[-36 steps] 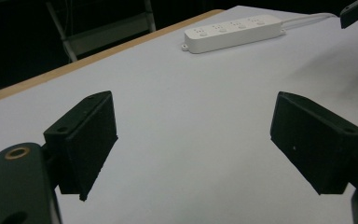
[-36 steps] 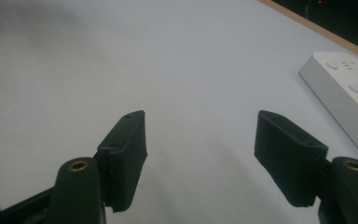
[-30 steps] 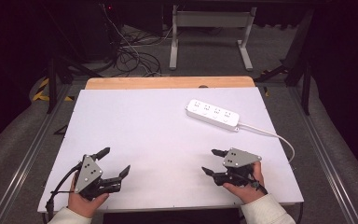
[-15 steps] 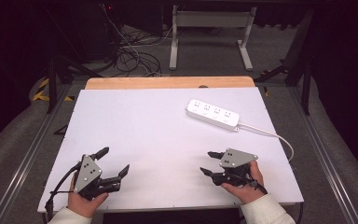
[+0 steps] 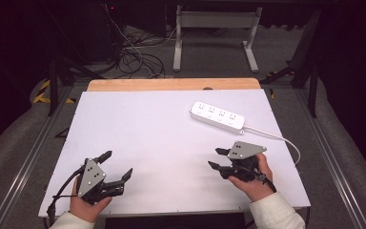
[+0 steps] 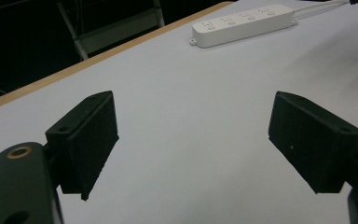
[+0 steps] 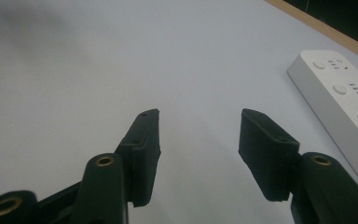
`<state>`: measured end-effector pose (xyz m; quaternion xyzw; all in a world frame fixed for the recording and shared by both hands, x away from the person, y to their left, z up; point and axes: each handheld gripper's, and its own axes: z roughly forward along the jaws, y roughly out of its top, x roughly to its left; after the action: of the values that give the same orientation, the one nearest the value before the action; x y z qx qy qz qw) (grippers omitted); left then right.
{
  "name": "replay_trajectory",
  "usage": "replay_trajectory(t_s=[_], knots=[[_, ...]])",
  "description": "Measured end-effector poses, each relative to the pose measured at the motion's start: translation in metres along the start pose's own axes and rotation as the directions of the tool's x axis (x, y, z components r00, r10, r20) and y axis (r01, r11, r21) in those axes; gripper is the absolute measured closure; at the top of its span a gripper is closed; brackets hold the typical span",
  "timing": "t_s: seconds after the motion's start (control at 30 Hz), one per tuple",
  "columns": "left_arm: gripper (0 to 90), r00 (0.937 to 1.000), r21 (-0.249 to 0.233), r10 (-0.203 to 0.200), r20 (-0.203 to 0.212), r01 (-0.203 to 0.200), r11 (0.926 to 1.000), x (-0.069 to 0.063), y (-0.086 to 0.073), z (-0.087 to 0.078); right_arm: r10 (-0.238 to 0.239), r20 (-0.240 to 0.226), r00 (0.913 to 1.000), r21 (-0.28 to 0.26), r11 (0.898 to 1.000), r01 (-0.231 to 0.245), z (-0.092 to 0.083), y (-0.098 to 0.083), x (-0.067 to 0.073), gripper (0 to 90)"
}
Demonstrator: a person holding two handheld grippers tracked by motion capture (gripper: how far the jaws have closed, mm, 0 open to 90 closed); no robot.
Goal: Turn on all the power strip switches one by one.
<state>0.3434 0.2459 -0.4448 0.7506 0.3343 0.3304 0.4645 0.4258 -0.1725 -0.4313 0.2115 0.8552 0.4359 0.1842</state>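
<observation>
At the near left corner of the white table (image 5: 171,129), the person's left hand (image 5: 83,205) comes up from the near edge and grips the left gripper (image 5: 116,165) from below, its grey three-cornered plate facing up and its black cable looping off to the left. The tool points toward the far right, low over the tabletop. Its jaws stand wide apart with nothing between them; the left gripper view (image 6: 193,140) shows only bare white surface in the gap.

Farther right, at the near right of the table, the right hand (image 5: 250,181) holds the right gripper (image 5: 218,158) with the wrist turned inward, so the tool points left across the table, its grey plate tilted up. Its jaws are parted too, somewhat less widely, and grasp nothing, as the right gripper view (image 7: 198,140) confirms.

Beyond the right hand, toward the far right of the table, lies a white power strip (image 5: 218,117). It is a long, flat bar with rounded ends and a row of sockets on top, set at a slant. Its white cord (image 5: 286,140) leaves the right end and curves toward the near right edge. Both grippers are well apart from it.
</observation>
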Motion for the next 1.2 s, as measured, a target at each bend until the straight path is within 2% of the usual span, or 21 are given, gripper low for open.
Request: replay_trajectory(t_s=[0.33,0.77,0.83,0.9,1.0,1.03,1.13,1.2], knots=[[16.0,1.0,-0.002,-0.004,0.0,0.004,1.0,-0.001,0.0,0.0,-0.001,0.005,1.0,-0.013,1.0,0.001,-0.003,0.008,-0.007,48.7],[16.6,1.0,-0.001,0.004,0.004,-0.004,1.0,-0.002,0.001,-0.001,-0.02,0.028,0.9994,0.011,1.0,0.02,-0.006,0.025,-0.021,48.2],[16.7,1.0,-0.002,0.005,0.003,-0.005,1.0,-0.002,0.001,-0.001,-0.032,0.04,0.9987,0.008,0.999,0.032,-0.008,0.029,-0.024,52.5],[16.7,1.0,-0.001,0.005,0.003,-0.005,1.0,-0.002,0.001,-0.001,-0.032,0.048,0.9984,0.017,0.999,0.031,-0.009,0.031,-0.028,60.6],[17.0,1.0,-0.001,0.005,0.008,-0.005,1.0,-0.002,0.001,-0.001,0.006,0.011,0.9999,0.071,0.997,-0.007,-0.009,0.035,-0.033,77.2],[17.0,1.0,-0.002,0.005,0.009,-0.005,1.0,-0.002,0.001,-0.001,0.006,0.011,0.9999,0.071,0.997,-0.007,-0.009,0.035,-0.033,77.2],[17.0,0.9999,-0.002,0.007,0.008,-0.007,1.0,-0.002,0.001,-0.001,0.023,0.014,0.9996,0.096,0.995,-0.024,-0.006,0.038,-0.039,88.7],[17.0,0.9999,-0.002,0.006,0.009,-0.006,1.0,-0.002,0.001,-0.001,0.046,0.027,0.9986,0.103,0.993,-0.048,-0.004,0.038,-0.044,90.0]])
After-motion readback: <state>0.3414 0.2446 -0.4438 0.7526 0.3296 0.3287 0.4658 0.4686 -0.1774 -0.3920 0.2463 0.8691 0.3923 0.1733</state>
